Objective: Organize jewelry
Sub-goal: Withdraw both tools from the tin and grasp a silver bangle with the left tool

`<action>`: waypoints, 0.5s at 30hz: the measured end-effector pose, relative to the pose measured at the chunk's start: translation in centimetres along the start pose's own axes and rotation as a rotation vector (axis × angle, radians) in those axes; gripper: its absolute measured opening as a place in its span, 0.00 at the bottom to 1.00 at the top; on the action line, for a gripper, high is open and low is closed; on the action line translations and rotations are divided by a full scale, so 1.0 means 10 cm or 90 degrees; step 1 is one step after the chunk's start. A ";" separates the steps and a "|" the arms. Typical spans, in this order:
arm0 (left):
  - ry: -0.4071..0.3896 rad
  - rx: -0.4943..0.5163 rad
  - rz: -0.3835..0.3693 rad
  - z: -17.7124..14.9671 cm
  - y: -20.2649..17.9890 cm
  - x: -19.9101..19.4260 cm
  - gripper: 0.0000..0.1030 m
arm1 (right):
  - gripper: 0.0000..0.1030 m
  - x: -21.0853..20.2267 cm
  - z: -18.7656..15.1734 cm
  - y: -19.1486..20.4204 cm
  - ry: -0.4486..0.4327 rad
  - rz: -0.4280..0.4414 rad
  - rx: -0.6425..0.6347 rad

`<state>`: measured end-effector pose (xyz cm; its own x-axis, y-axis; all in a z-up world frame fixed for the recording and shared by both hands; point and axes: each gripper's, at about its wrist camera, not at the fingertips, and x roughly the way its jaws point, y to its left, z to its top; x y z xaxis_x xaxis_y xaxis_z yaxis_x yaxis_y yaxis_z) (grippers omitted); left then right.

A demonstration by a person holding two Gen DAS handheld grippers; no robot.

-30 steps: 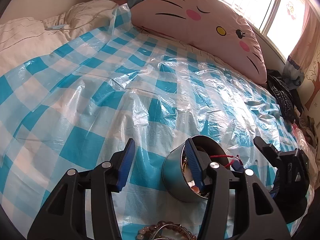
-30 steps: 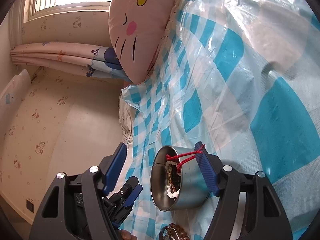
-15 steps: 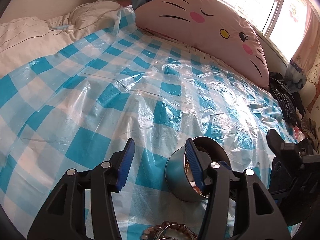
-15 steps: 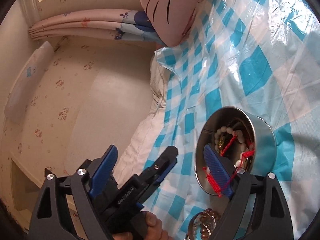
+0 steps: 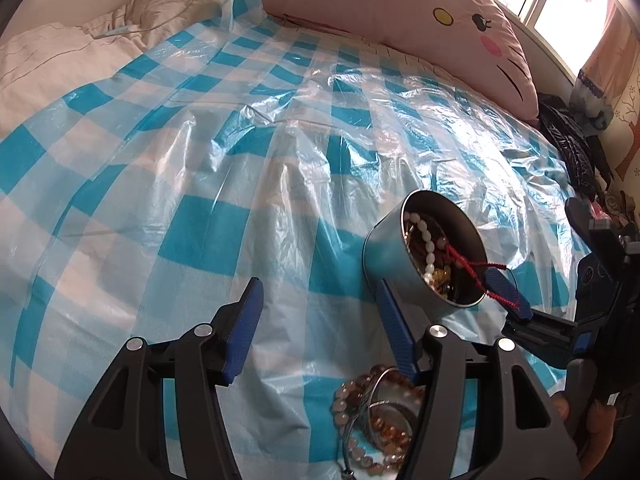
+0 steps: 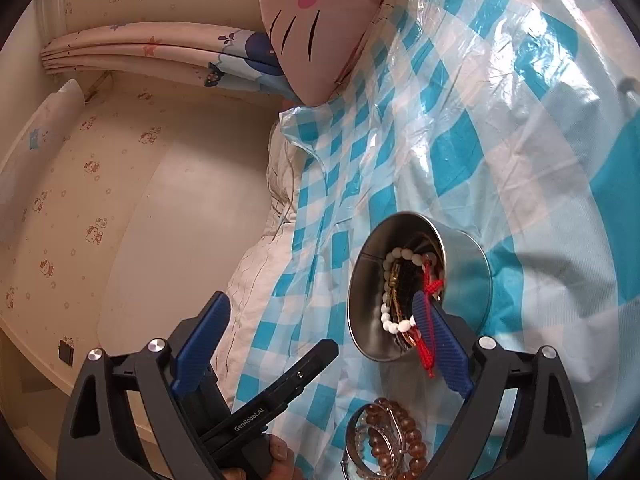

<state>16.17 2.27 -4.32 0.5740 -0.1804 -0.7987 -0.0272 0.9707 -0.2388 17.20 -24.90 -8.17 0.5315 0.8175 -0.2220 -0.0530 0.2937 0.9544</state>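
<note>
The left wrist view is aimed low across the blue-and-white checked plastic sheet [image 5: 248, 168] toward the pink cat-face pillow [image 5: 400, 12]; the right wrist view is rolled sideways, close by. The round silver metal tin [image 5: 404, 256] [image 6: 464, 276] is shared by both

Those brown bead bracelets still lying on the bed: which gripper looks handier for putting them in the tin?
Probably left: the left gripper is open and unentangled beside the bracelets, while a red cord drapes over the right gripper's finger at the tin.
</note>
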 end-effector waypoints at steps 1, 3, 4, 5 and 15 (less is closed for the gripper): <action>0.006 -0.004 -0.003 -0.05 0.03 -0.01 0.54 | 0.87 -0.02 -0.02 -0.01 -0.001 0.004 0.005; 0.016 0.003 -0.010 -0.14 0.05 -0.04 0.54 | 0.87 -0.07 -0.03 -0.04 -0.008 0.009 0.020; 0.017 0.012 -0.011 -0.18 0.04 -0.06 0.54 | 0.87 -0.10 -0.04 -0.06 -0.015 0.010 0.028; 0.015 0.023 -0.016 -0.21 0.01 -0.08 0.54 | 0.88 -0.14 -0.04 -0.09 -0.024 0.005 0.039; 0.034 0.141 -0.028 -0.43 -0.33 -0.10 0.55 | 0.88 -0.29 -0.01 -0.28 -0.053 0.037 0.099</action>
<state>12.13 -1.42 -5.09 0.5261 -0.2254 -0.8200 0.1799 0.9719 -0.1517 15.75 -28.10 -10.25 0.6001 0.7850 -0.1542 0.0424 0.1612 0.9860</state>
